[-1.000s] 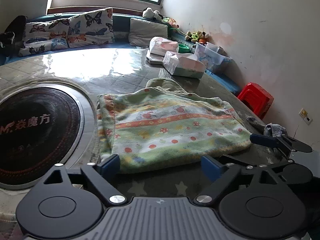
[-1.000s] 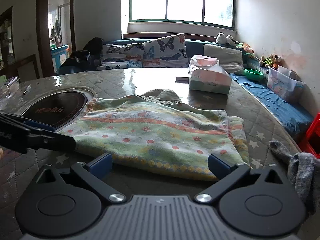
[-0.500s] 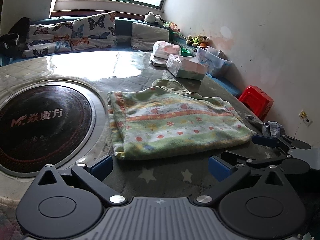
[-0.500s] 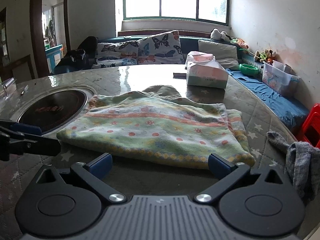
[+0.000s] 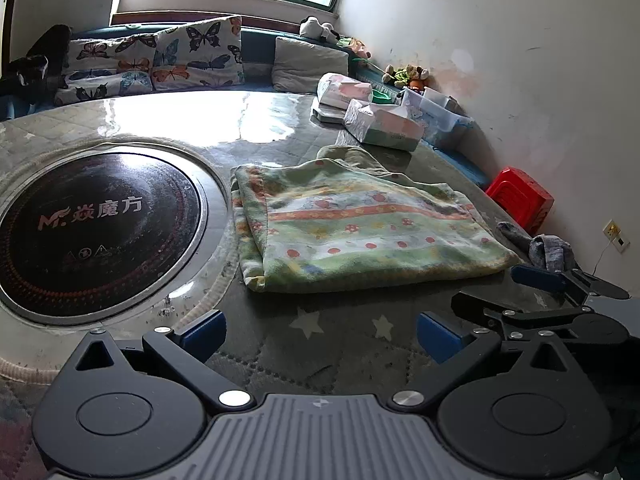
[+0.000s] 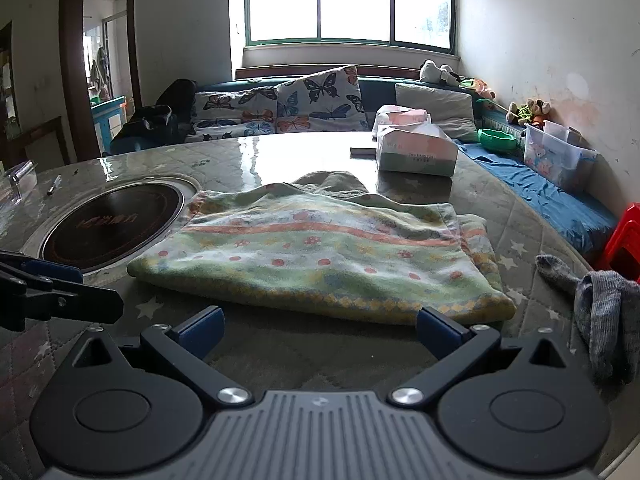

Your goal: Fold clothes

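Note:
A folded green patterned cloth (image 5: 360, 228) with red dots and an orange stripe lies flat on the round table; it also shows in the right wrist view (image 6: 320, 252). An olive garment (image 5: 356, 158) peeks out from under its far edge. My left gripper (image 5: 320, 330) is open and empty, just short of the cloth's near edge. My right gripper (image 6: 320, 326) is open and empty, close to the cloth's near edge. The right gripper also shows at the right in the left wrist view (image 5: 552, 292), and the left gripper at the left in the right wrist view (image 6: 52, 292).
A black induction plate (image 5: 88, 232) is set in the table left of the cloth. Grey socks (image 6: 600, 300) lie at the table's right edge. Tissue packs (image 6: 416, 152) stand at the far side. A red stool (image 5: 520, 196) and a cushioned bench (image 6: 540, 196) flank the table.
Both grippers have drawn back from the cloth towards me and slightly upward. The cloth lies still, folded as before.

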The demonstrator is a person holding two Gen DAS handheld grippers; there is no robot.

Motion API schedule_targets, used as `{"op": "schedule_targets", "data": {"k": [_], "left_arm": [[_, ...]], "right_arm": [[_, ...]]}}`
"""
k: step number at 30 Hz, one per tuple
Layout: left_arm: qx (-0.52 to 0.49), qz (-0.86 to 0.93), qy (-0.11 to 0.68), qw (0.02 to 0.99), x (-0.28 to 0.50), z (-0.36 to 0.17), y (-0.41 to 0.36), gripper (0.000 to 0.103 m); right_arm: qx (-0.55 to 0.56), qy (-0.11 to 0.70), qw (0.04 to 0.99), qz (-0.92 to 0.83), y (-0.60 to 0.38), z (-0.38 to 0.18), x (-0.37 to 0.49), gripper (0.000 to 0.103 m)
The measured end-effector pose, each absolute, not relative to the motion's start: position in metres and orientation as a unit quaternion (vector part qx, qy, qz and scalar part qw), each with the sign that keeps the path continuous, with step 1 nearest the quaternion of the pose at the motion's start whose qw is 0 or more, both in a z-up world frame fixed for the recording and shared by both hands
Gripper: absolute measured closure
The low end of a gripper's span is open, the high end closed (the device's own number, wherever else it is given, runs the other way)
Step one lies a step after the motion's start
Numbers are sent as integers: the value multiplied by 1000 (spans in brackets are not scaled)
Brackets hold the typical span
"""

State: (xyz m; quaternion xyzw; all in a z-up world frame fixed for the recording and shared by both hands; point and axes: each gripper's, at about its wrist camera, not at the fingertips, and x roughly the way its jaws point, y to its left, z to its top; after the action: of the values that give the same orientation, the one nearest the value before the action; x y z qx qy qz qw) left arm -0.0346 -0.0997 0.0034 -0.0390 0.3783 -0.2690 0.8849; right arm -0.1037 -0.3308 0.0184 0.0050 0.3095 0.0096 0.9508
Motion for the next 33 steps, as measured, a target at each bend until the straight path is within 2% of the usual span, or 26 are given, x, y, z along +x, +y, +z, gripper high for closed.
{"op": "schedule_targets", "data": {"k": [33], "left_arm": [[-46,-294,357,885,-67,16,-102,0]], "right_arm": [[19,280,960,21,-321,25,-133,0]]}}
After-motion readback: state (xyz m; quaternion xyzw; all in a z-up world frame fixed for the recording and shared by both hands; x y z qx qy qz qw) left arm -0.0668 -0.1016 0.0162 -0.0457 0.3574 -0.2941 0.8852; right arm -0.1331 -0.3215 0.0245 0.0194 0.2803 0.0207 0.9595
